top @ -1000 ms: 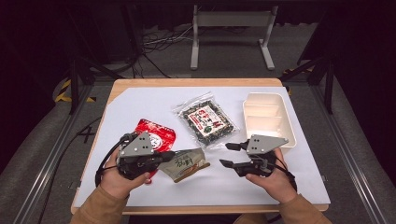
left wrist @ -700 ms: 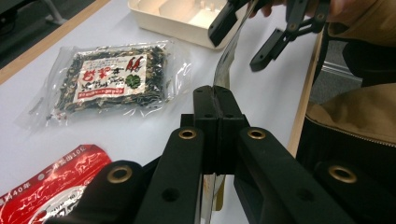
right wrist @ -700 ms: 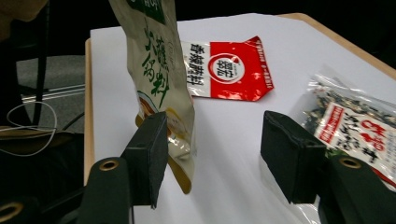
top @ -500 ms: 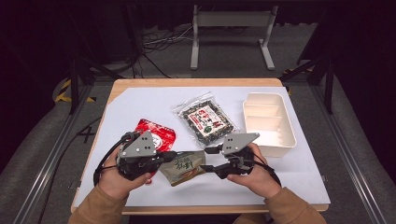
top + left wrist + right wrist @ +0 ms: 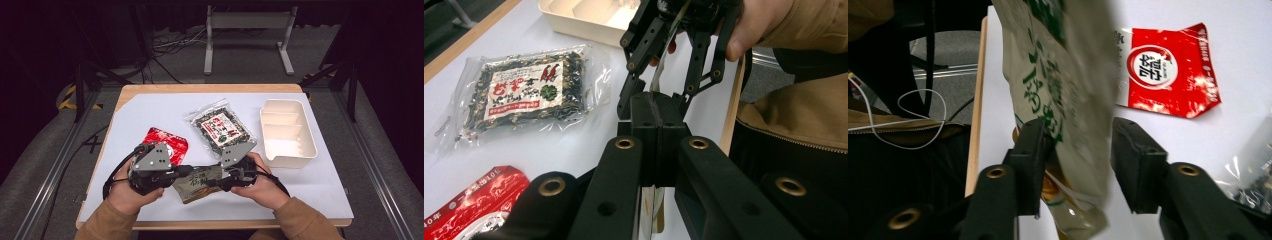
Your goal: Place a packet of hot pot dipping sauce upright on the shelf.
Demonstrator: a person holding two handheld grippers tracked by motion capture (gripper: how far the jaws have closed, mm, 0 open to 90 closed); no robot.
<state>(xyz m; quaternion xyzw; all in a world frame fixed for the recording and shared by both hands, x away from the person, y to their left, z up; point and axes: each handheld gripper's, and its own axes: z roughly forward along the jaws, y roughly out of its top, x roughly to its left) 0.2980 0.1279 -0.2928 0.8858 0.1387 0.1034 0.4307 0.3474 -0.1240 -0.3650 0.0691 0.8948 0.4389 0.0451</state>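
While the green-printed packet (image 5: 200,181) is held off the table near the middle of its front edge, its long axis runs roughly parallel to that edge, from one gripper to the other, with the end toward the left gripper slightly lower in the high view. The left gripper (image 5: 176,172) has its jaws fully together on the packet's left end; in the left gripper view the pads meet flat with the thin foil edge (image 5: 655,205) passing between them. The right gripper (image 5: 220,181) stands at the packet's right end. Its jaws have just been closing and are now at a middling width, with the packet (image 5: 1068,100) between them; in the right gripper view one pad lies against the packet face while a clear gap remains at the other, so no grip is made.

The packet's print is blurred in the right gripper view, and its upper part is cut off by the frame. In the high view both hands cover the packet's ends.

A red packet (image 5: 165,142) lies flat just behind the left gripper, partly covered by it. A clear bag of dark dried leaves (image 5: 220,127) lies at the table's centre. A cream divided tray (image 5: 287,132) sits toward the right edge, its far part cut off in the left gripper view.
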